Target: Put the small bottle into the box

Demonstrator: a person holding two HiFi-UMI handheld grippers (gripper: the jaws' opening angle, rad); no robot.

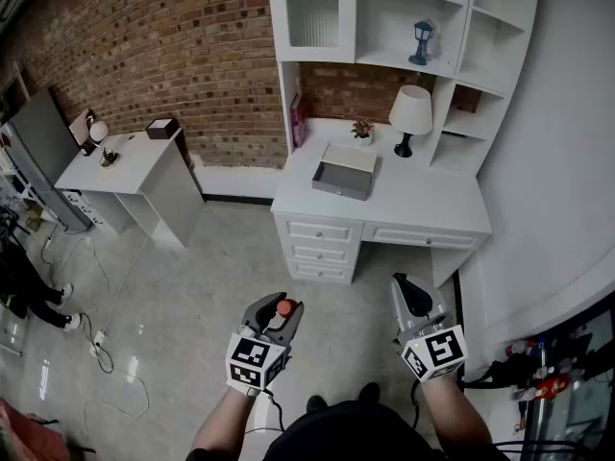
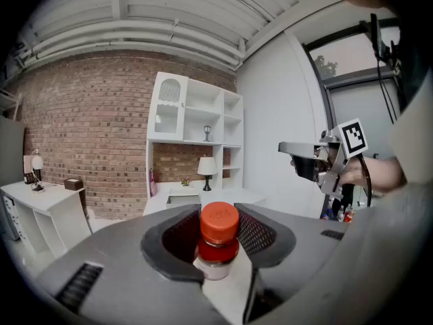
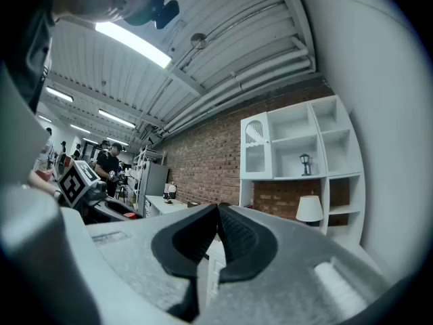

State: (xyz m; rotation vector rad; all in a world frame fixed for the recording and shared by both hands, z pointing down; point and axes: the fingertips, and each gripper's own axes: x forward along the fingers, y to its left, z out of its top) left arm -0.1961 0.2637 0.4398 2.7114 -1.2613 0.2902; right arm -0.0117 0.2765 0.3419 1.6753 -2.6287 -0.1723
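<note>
Fingers of our left gripper (image 1: 280, 305) are clamped on the small bottle (image 1: 285, 307), and we hold it low over the pale floor (image 1: 192, 286), well short of the furniture. In the left gripper view the bottle stands upright between the two dark ribbed pads (image 2: 260, 232). Its orange cap (image 2: 219, 221) points up and out past them, with a red band and a pale body beneath it, and the pads touch it on both sides.

Our right gripper (image 1: 402, 282) hangs at 3 o'clock of the left one, near it but apart. Its fingers are pressed together along their inner edges, and the right gripper view shows nothing between them.

The box (image 1: 346, 173), grey and open at the top, lies on the white counter (image 1: 432, 209) at about 12 o'clock from the bottle, well apart from it. A small potted plant (image 1: 362, 129) stands just beyond the box at its 12 o'clock. A table lamp (image 1: 410, 113) with a white shade stands at its 2 o'clock. Both are on the same counter, under the white shelves (image 1: 413, 17). At 10 o'clock from us a second white table (image 1: 120, 161) stands against the brick wall (image 1: 173, 36).
</note>
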